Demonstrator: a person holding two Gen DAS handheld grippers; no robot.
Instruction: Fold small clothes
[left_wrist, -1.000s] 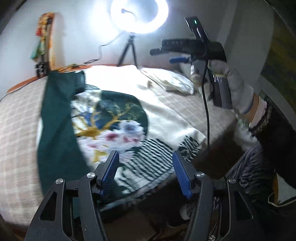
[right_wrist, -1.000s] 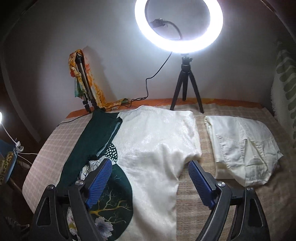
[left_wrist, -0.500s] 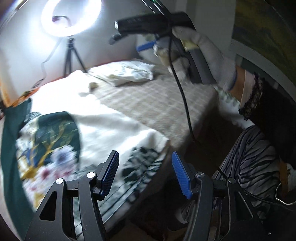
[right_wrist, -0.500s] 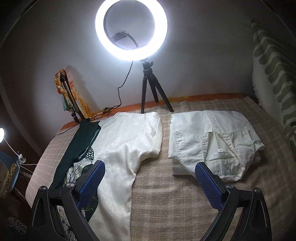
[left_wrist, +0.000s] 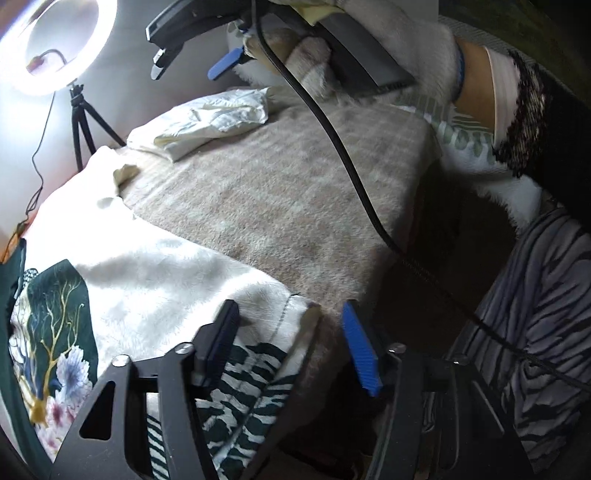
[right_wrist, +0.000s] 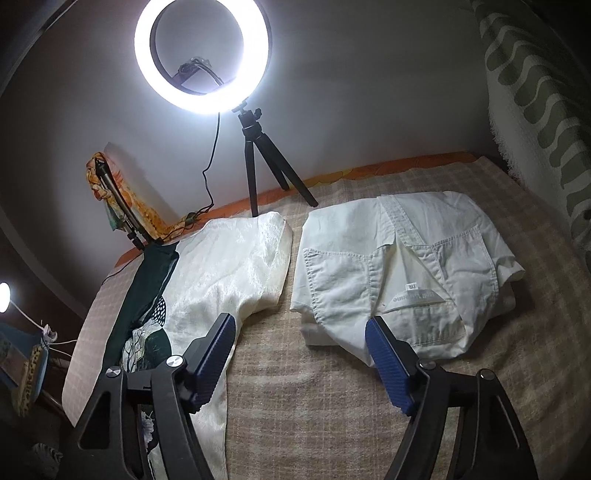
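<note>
A bed (right_wrist: 332, 406) covered with a beige checked blanket (left_wrist: 288, 192) filled the ground ahead of both tools. Across it lay the patterned garment (left_wrist: 147, 280), cream with a dark green panel, gold branches and flowers, and a zebra-striped hem; in the right wrist view it (right_wrist: 229, 266) stretched away from the left finger of the right tool. A folded white shirt (right_wrist: 399, 266) lay just beside it, ahead of the right tool's right finger, its label showing. Behind both stood a lit ring light (right_wrist: 201, 55) on a small black tripod (right_wrist: 258, 166). The left tool (left_wrist: 291, 343) hung over the near hem corner of the garment, its jaws closing with the corner between them, the pads not seen pressing the cloth. The right tool (right_wrist: 299, 354) stood above the blanket strip between the two clothes, its jaws closing on nothing. In the left wrist view, the right tool (left_wrist: 192, 48) appeared far ahead, carried by a gloved hand (left_wrist: 406, 40).
</note>
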